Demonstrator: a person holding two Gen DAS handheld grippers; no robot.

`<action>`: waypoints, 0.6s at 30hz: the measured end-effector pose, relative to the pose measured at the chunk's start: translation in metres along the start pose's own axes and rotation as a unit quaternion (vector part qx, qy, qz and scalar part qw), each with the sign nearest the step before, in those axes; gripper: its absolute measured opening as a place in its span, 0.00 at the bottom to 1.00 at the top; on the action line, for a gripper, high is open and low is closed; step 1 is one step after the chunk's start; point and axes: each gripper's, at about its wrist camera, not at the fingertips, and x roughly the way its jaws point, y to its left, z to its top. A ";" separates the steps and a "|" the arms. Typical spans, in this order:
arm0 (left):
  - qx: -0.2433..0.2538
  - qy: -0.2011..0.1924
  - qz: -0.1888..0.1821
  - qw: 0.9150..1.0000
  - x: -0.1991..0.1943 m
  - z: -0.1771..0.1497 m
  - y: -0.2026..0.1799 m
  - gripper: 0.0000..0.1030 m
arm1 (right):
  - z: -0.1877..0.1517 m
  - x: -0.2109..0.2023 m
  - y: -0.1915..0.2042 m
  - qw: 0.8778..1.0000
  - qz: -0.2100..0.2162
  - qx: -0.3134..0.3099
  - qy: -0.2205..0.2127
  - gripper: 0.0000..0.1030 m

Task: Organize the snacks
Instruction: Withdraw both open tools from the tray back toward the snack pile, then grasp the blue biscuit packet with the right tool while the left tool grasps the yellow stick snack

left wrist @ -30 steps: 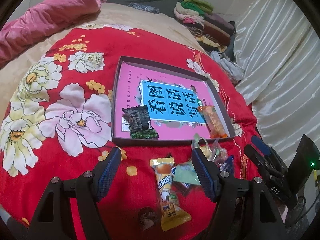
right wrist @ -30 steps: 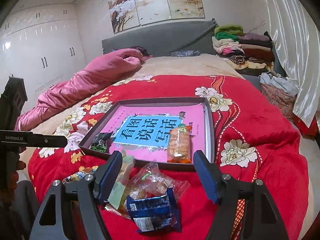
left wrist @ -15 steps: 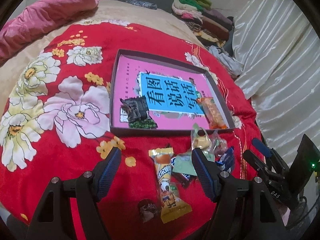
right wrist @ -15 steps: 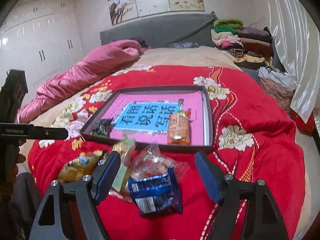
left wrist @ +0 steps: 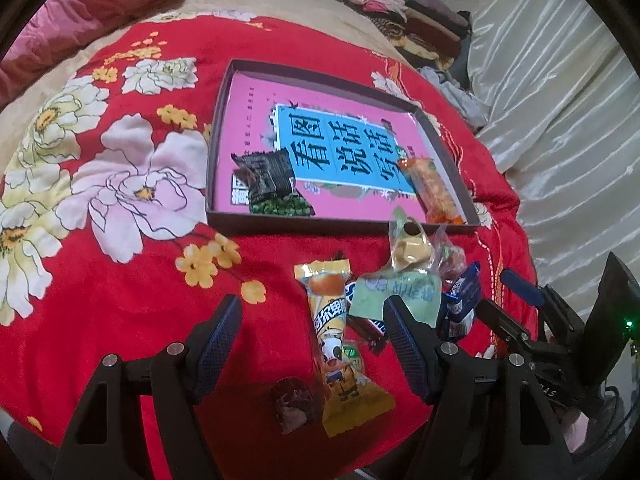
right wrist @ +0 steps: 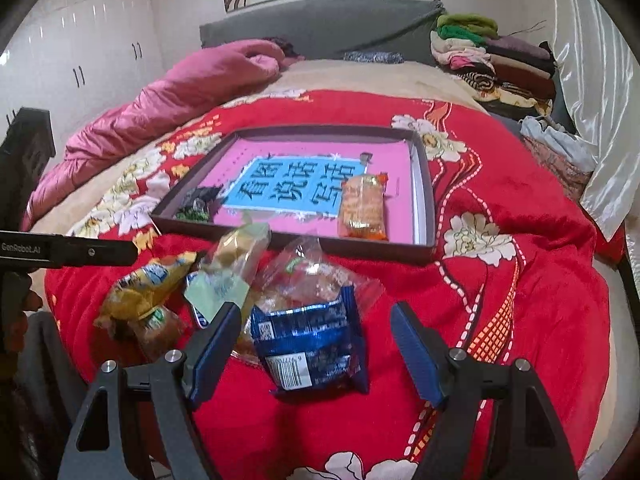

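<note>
A pile of loose snacks lies on the red flowered blanket in front of a dark tray (left wrist: 219, 140) lined with a pink book. My left gripper (left wrist: 313, 300) hangs open over a long yellow pack (left wrist: 336, 336), which lies between its fingers untouched. A small brown candy (left wrist: 294, 400) sits beside that pack. My right gripper (right wrist: 316, 308) is open above a blue packet (right wrist: 312, 344), with a clear bag (right wrist: 316, 276) just behind it. In the tray lie a black snack (left wrist: 266, 176) and an orange snack (right wrist: 362, 208).
A pale green packet (left wrist: 396, 296) and a clear-wrapped pastry (left wrist: 410, 246) crowd the pile's middle. A pink quilt (right wrist: 180, 92) lies at the bed's far left, folded clothes (right wrist: 492, 60) at the far right, and a pale curtain (left wrist: 560, 100) hangs on the right.
Both grippers have sunk and tilted down toward the snack pile, which now looks larger and nearer. Nothing has been picked up or shifted.
</note>
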 end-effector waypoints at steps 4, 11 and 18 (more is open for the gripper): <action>0.002 0.006 0.000 1.000 0.004 -0.001 0.000 0.72 | -0.002 0.007 0.002 1.000 0.000 -0.004 0.018 0.74; 0.006 0.017 -0.004 1.000 0.013 -0.004 -0.004 0.72 | -0.007 0.021 0.002 0.999 0.000 -0.005 0.054 0.74; 0.001 0.032 -0.003 0.999 0.026 -0.006 -0.004 0.72 | -0.012 0.033 -0.001 0.997 0.000 0.002 0.082 0.74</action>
